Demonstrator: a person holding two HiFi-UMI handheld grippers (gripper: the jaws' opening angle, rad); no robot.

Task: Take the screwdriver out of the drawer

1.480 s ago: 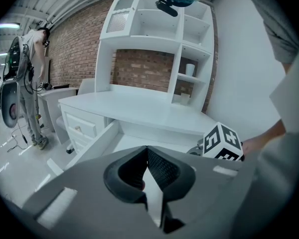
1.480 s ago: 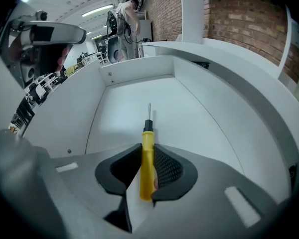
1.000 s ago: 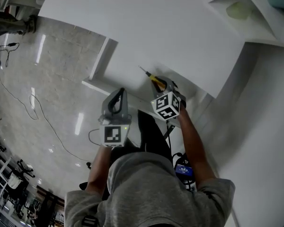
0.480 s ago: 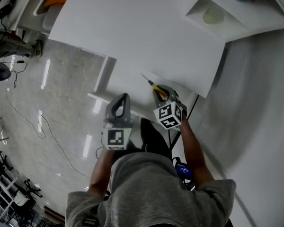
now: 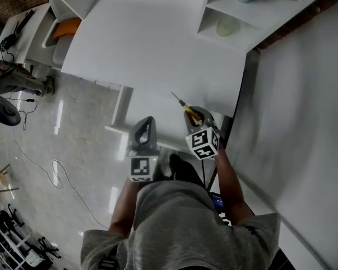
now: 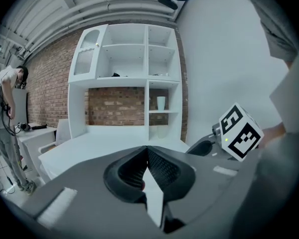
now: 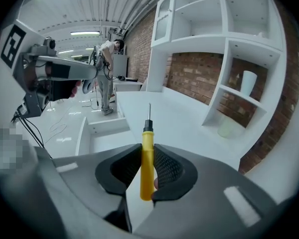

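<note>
**Screwdriver out and up, but it's a thin grip**

Start on the left: the drawer (image 5: 119, 103) stands pulled out from the white desk (image 5: 158, 44), and that's the first hazard. An open front at leg height is there to be bumped, and anything dropped could go straight back in.

Over to the right, the bigger worry. The screwdriver (image 7: 147, 159) is pinched by its smooth yellow handle alone, with the shaft poking forward unsupported. A quick swing or a knock of that tip on the desk edge could, I'd say, twist it in the pads or slide it free.

Now the tools. The left gripper (image 6: 147, 152) has its jaws brought together on nothing at all. It's empty, hovering beside its partner. The right gripper (image 7: 147, 153) is part-closed, pads pressed on either side of the handle. In the head view the screwdriver (image 5: 183, 103) sits in that right gripper (image 5: 192, 115), above the drawer and clear of it, pointing out over the desk.
</note>
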